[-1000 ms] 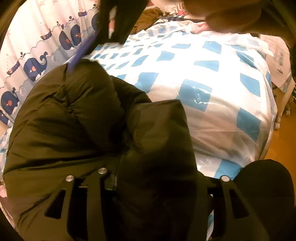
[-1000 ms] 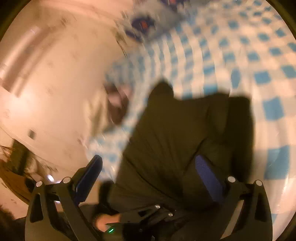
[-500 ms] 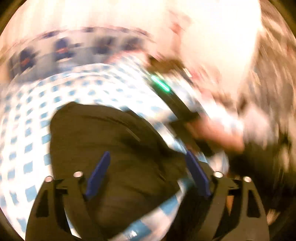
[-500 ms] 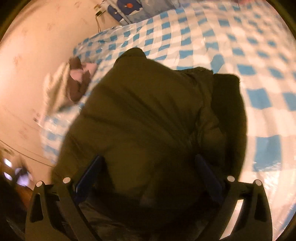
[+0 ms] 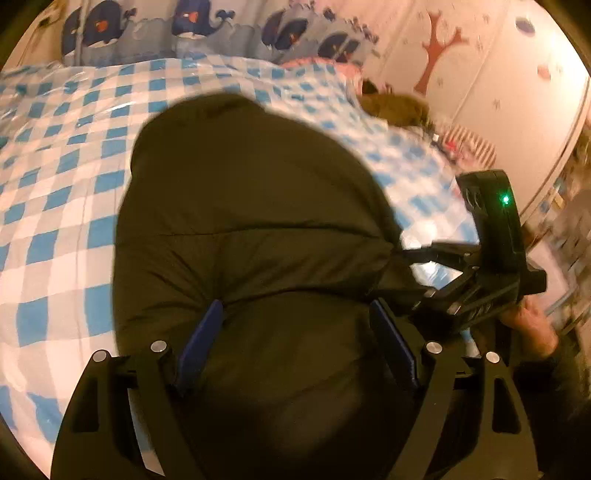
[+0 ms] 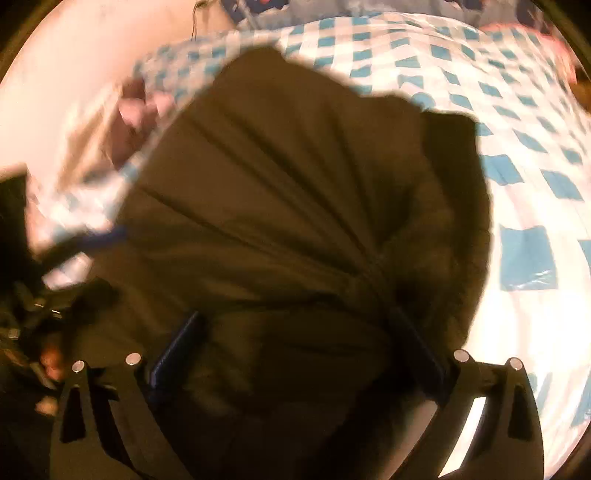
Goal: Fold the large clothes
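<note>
Jaws of both grippers, left [image 5: 295,343] closing slightly, right [image 6: 295,354], gape over one dark jacket [image 5: 251,206] mid-bed [image 5: 55,177]; no writing legible.

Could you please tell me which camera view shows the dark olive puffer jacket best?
The left wrist view: the dark olive puffer jacket appears sharply as a rounded bundle on the blue-and-white checked cover. The right wrist view shows the jacket closer, blurrier, with its near edge lost in shadow.

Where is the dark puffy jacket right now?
The dark jacket lies bunched on the blue-and-white checked bedcover, filling the middle of both wrist views. It sits just ahead of the left gripper, below the whale-print curtain.
</note>
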Demonstrator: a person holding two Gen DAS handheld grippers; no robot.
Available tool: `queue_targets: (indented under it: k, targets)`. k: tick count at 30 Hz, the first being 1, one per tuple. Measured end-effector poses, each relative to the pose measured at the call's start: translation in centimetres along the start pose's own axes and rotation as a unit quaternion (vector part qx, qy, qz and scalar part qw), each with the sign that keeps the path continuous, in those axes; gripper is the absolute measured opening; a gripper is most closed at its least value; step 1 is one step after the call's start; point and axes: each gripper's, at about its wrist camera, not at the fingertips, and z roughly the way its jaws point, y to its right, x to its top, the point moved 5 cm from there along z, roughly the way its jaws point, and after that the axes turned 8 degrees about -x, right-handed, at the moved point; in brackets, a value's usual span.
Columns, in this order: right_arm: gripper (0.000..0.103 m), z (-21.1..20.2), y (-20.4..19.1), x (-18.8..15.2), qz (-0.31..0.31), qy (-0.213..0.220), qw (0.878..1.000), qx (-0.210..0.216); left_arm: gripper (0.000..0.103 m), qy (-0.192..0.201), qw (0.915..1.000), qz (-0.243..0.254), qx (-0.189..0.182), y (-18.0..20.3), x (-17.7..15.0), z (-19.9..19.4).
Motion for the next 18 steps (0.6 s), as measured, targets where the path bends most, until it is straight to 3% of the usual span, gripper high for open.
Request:
queue_targets:
  k: [1,3,6,9,13,16,18]
  targets:
    - [0.096,-1.9,0.4,1.1,0.02,0.026,0.999,0.018,0.078,0.014,0.9999,0.001,-0.004,0.3,0.8,-0.9]
    - [0.096,-5.2,1.0,3.9,0.03,0.085,0.996,-0.001,0.078,0.05,0.9987,0.01,-0.004,0.8,3.2,-3.0]
    - [0.096,-6.4,0.6,8.1,0.034,0.114,0.992,-0.042,0.078,0.077,0.997,-0.001,-0.013,0.8,5.9,-3.6]
    - [0.096,-3.2,-0.6,11.6,0.03,0.081,0.994,-0.072,0.078,0.076,0.9967,-0.018,-0.024,0.2,6.9,-1.8]
    - [0.096,4.7,-0.1,12.7,0.02,0.011,0.993,-0.118,0.078,0.044,0.9978,-0.041,-0.028,-1.2,5.4,2.7]
    - [0.097,10.1,2.6,10.7,0.051,-0.008,0.996,-0.07,0.078,0.03,0.9981,-0.047,-0.025,-2.4,4.0,5.4]
    - [0.097,11.1,3.9,9.5,0.065,-0.005,0.996,-0.056,0.079,0.022,0.9982,-0.047,-0.03,-2.8,3.4,6.5]
